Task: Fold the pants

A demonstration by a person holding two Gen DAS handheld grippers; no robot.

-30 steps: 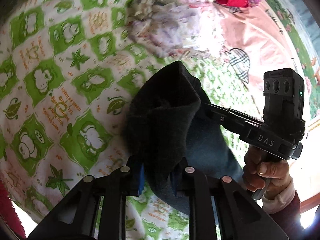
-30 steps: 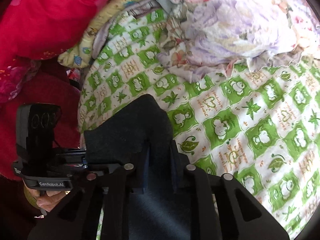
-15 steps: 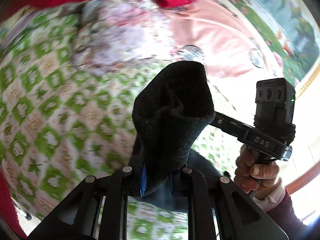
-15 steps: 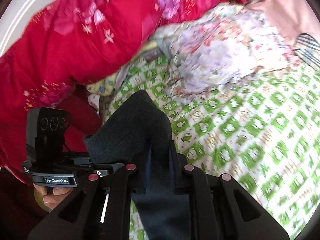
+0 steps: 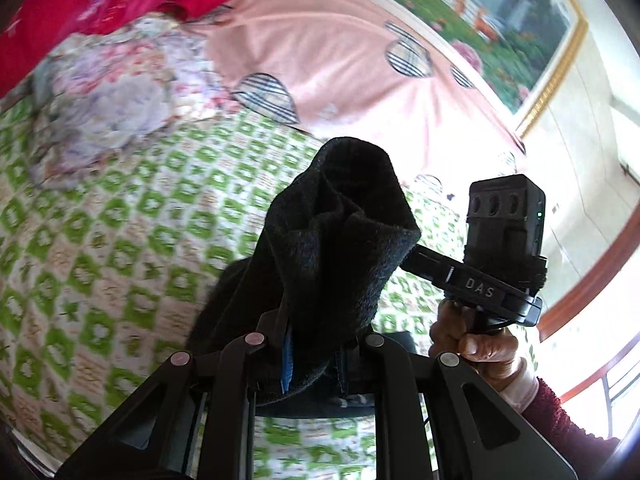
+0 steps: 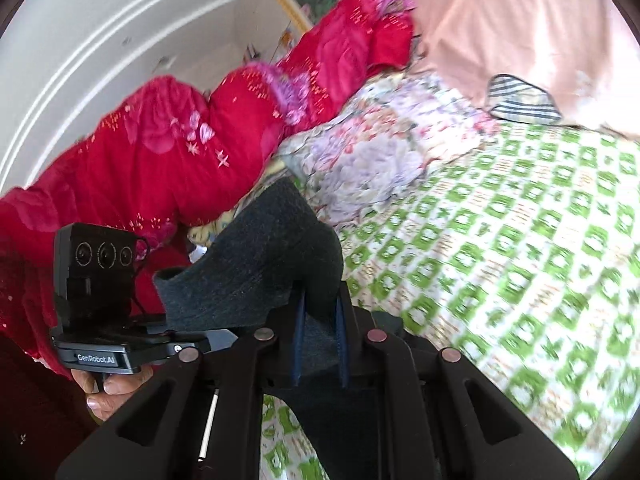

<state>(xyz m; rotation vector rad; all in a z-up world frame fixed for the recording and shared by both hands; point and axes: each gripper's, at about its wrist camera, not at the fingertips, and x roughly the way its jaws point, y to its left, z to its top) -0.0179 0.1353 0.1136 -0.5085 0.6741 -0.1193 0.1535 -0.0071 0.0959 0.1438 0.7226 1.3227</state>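
The pants (image 5: 336,240) are dark, fuzzy fabric, bunched upward between my fingers in both views. My left gripper (image 5: 314,356) is shut on one edge of the pants and holds it above the green-patterned bed sheet (image 5: 100,248). My right gripper (image 6: 320,344) is shut on another edge of the pants (image 6: 272,256), also lifted off the sheet (image 6: 520,260). The rest of the pants hangs down below the fingers. The right gripper's body (image 5: 500,248) shows in the left wrist view, the left gripper's body (image 6: 100,292) in the right wrist view.
A crumpled floral cloth (image 5: 104,96) lies at the far side of the sheet. A red quilt (image 6: 168,152) is piled beyond it. A pink sheet with striped hearts (image 5: 340,60) covers the bed's far part. A framed picture (image 5: 500,12) hangs on the wall.
Both grippers have risen and tilted up with the pants still held. The bed has dropped farther away, and the wall, picture and red quilt have come into view.
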